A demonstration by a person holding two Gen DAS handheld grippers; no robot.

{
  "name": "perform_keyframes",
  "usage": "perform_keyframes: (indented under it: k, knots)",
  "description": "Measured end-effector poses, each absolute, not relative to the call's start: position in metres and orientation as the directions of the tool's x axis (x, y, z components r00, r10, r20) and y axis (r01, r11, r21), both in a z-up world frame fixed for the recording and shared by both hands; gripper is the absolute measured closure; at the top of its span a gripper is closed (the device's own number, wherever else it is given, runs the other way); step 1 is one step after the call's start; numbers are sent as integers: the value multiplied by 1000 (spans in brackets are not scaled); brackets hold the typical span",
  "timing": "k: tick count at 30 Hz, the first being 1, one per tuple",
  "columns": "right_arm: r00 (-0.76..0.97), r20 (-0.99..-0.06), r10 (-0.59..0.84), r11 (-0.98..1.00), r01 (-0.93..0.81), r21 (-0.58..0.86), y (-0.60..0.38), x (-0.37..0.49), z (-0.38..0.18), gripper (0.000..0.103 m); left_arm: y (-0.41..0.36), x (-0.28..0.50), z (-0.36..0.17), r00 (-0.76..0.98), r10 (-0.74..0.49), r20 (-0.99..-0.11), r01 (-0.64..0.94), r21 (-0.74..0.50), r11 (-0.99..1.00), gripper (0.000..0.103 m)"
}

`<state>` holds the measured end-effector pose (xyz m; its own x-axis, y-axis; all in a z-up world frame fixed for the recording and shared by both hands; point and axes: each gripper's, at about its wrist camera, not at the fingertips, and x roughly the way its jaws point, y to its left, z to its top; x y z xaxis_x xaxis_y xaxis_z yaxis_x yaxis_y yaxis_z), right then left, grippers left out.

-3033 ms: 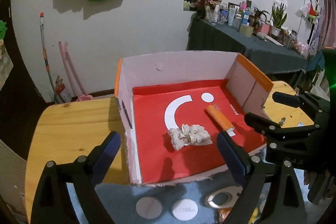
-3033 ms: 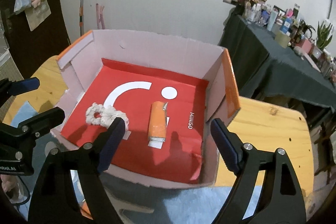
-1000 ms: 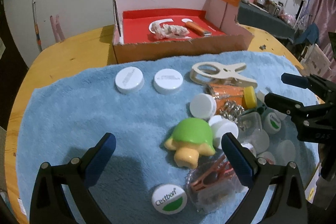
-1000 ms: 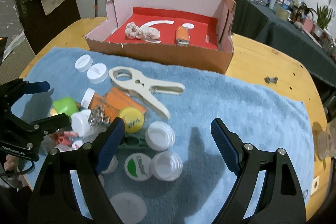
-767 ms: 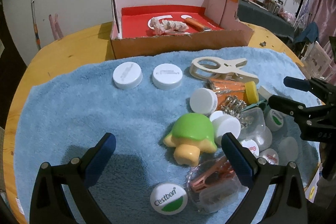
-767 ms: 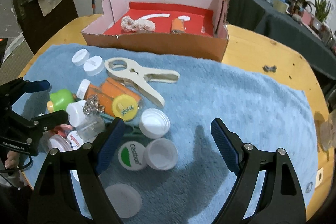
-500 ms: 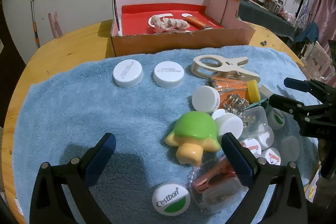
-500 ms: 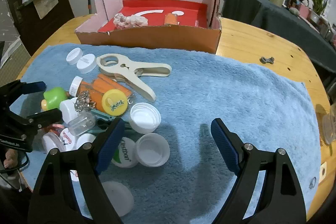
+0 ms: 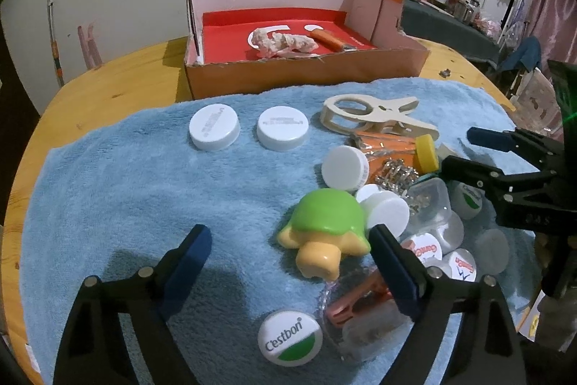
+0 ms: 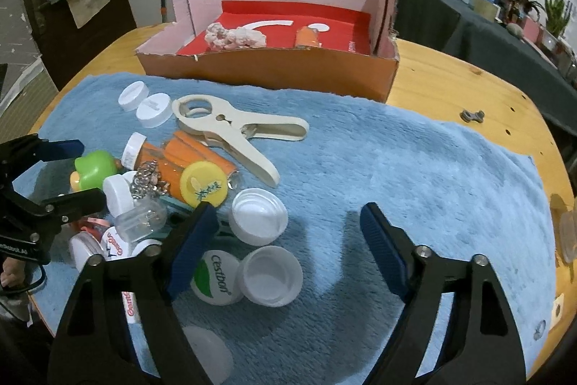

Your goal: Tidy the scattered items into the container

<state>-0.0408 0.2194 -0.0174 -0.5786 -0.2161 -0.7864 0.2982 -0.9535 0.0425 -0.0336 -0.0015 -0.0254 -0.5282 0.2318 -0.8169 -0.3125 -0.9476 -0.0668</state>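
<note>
Both grippers hovering over the blue towel point(image 10: 396, 168), nothing held. Left gripper point(image 9: 290, 258) spread wide, green turtle toy point(image 9: 326, 222) right between its fingers. Right gripper point(image 10: 288, 240) wide open too, above two upturned white caps point(image 10: 259, 221) and a Cestbon lid point(image 10: 214, 276). Cream clamp point(image 10: 230, 128), orange bottle point(image 10: 194, 157) and yellow cap point(image 10: 203, 188) piled nearby. Cardboard box point(image 10: 274, 69) at the far towel edge, holding a crumpled whitish wad point(image 10: 234, 38) and an orange tube point(image 10: 306, 36).
</note>
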Motion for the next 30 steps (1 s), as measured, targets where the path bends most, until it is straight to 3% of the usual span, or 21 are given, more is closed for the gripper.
perform_keyframes:
  k: [2, 12, 25, 30]
  knots:
    - [-574, -786, -229, -951, 303, 57, 219, -41, -18, 33, -1, -33, -25, -528, 239, -815, -319, -70, -945, 16]
    - [-566, -783, -258, -948, 306, 92, 219, -42, -19, 35, -1, -31, -25, -526, 269, -807, -335, -94, -938, 25]
    - [-558, -781, -281, -940, 325, 107, 217, -40, -18, 47, 2, -28, -23, -506, 332, -796, -383, -138, -913, 51]
    - [-554, -780, -291, -938, 326, 118, 218, -40, -19, 48, 3, -26, -23, -511, 334, -792, -386, -136, -913, 51]
